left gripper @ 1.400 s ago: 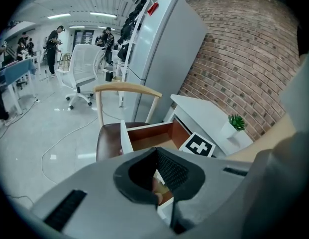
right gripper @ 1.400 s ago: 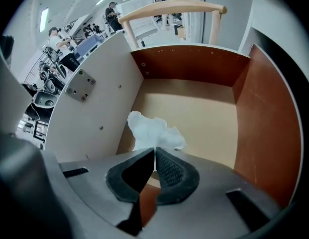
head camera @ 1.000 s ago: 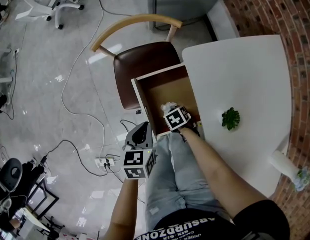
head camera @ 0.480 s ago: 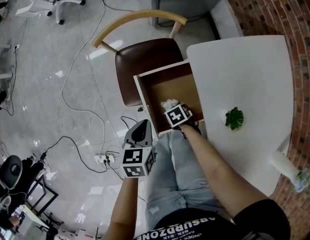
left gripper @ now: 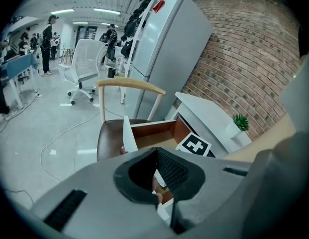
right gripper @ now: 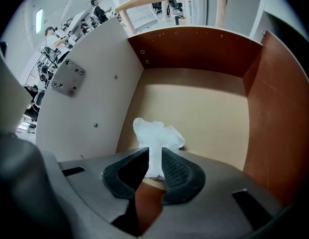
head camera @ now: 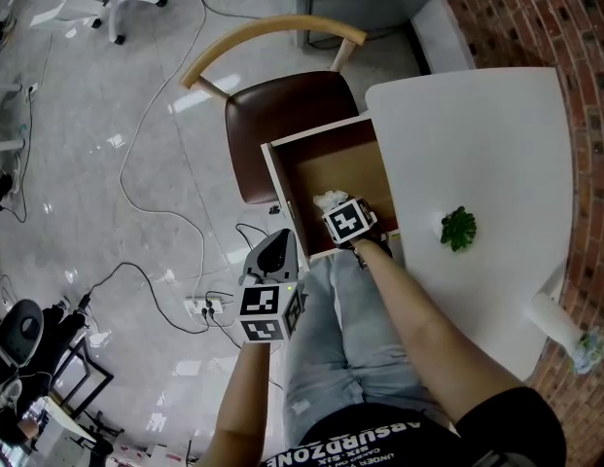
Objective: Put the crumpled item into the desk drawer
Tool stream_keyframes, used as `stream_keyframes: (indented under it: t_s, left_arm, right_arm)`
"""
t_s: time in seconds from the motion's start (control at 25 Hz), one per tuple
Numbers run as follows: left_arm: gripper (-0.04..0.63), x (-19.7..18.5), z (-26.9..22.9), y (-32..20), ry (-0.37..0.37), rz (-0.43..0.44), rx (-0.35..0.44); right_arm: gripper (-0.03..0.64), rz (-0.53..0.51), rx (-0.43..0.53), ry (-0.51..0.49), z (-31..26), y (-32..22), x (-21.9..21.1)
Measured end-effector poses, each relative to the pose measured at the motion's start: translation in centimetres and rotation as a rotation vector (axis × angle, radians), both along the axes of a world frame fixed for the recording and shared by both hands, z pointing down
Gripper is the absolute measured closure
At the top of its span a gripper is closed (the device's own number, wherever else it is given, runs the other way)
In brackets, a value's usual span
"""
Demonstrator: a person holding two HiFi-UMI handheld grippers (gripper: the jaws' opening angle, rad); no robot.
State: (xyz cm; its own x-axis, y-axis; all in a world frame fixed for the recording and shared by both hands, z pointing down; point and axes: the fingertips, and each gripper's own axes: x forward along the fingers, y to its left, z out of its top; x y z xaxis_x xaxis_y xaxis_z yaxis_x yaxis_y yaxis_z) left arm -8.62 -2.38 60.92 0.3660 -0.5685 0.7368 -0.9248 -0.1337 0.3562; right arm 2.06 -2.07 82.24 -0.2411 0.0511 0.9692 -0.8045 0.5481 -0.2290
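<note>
The crumpled white paper wad [right gripper: 157, 132] sits low in the open wooden drawer [right gripper: 194, 49], touching or just above its pale floor, close to the white side panel. The right gripper [right gripper: 154, 157] pinches the wad's lower end between both jaws, which stand narrowly apart. The drawer juts from the white desk [head camera: 477, 144] above a brown-seated wooden chair [head camera: 272, 115]. The left gripper [left gripper: 155, 179] hangs outside the drawer – jaws almost together, holding nothing.
</note>
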Motion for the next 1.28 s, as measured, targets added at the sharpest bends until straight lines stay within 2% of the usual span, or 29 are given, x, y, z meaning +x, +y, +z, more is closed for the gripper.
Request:
stream_keyframes:
  t_s: [0.12,0.24,0.44,0.8,1.28]
  left_arm:
    - [0.589,0.0,-0.1,-0.1,-0.002,0.003,0.005]
    - [0.589,0.0,-0.5,-0.2,-0.004,0.007,0.011]
    - [0.589,-0.1,-1.1,-0.5,-0.006,0.017,0.024]
    - [0.589,0.0,-2.0,-0.4,-0.007,0.032,0.042]
    - [0.589,0.4,-3.4,0.0,-0.012,0.049,0.052]
  right_arm:
    - [0.545,0.015,0.017,-0.009,-0.6,-0.3,0.0]
    - [0.545,0.058,-0.018,0.016,-1.0,0.7,0.8]
    - [0.545,0.111,0.012,-0.035,-2.1,0.2,-0.3]
    - [0.548,0.177,0.107,-0.111,-4.8,-1.2,-0.9]
    - [0.592,0.303,0.210,-0.226,-10.1,-1.7,-1.3]
